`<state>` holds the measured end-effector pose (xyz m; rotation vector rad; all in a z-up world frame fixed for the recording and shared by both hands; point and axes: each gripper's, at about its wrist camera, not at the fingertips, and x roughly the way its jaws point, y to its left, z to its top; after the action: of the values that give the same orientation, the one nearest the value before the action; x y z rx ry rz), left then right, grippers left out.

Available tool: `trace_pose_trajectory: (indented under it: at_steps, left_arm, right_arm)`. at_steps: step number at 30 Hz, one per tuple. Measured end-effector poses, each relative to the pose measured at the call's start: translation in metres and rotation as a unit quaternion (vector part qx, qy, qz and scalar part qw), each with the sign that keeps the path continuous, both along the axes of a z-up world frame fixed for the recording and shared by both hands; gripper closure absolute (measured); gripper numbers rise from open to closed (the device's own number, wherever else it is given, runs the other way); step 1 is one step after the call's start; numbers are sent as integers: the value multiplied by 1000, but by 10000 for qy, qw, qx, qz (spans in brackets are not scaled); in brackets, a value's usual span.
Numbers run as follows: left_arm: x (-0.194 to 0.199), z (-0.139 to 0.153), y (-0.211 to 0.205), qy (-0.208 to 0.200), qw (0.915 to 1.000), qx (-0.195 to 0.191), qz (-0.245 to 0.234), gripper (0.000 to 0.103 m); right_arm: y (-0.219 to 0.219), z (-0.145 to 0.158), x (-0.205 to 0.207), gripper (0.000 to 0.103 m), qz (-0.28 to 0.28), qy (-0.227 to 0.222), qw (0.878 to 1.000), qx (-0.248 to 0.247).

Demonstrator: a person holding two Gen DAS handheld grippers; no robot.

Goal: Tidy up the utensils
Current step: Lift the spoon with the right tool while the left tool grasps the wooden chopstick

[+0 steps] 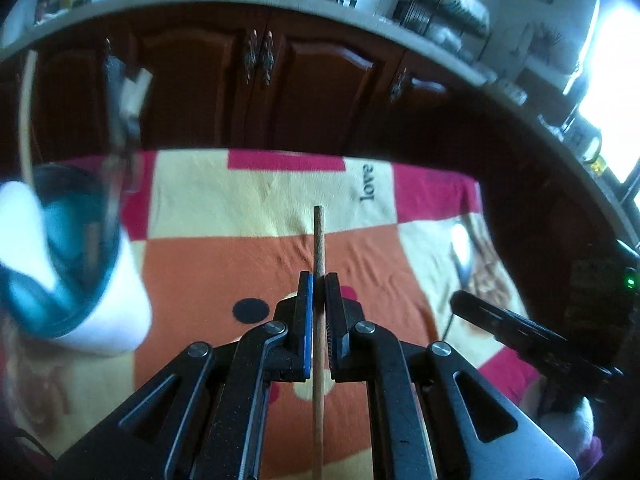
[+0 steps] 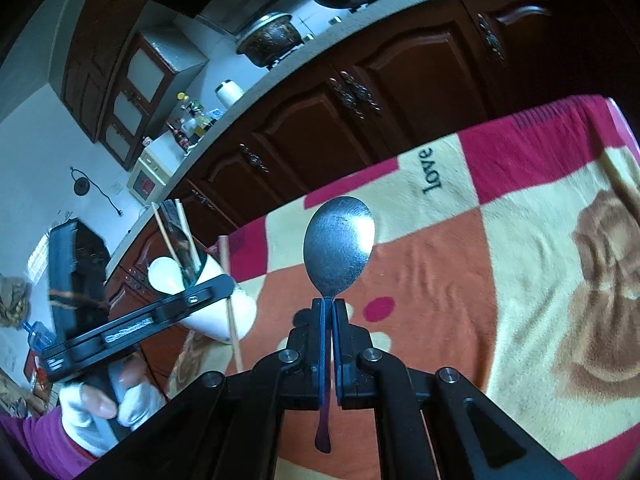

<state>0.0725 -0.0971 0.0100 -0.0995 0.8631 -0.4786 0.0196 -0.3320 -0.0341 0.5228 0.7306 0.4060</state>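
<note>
Two grippers hold utensils above the checked blanket [image 1: 224, 208]: the left gripper [image 1: 319, 280] is clamped on a wooden chopstick [image 1: 319, 236] beside the white holder cup [image 1: 116, 304] (near the blanket's left edge), the right gripper [image 2: 328, 304] is clamped on a steel spoon [image 2: 339, 248].

1 spoon [image 2: 339, 249], 3 chopsticks [image 1: 319, 240], 1 cup [image 2: 216, 300]
</note>
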Motion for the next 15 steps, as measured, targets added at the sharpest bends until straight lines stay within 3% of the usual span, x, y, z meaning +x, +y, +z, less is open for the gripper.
trace_pose_trajectory:
  at_steps: [15]
  left_arm:
    - [-41,45,65,-478,9981,47,397,99]
  right_arm:
    - [56,61,-9,100,403,-523,9976,-198]
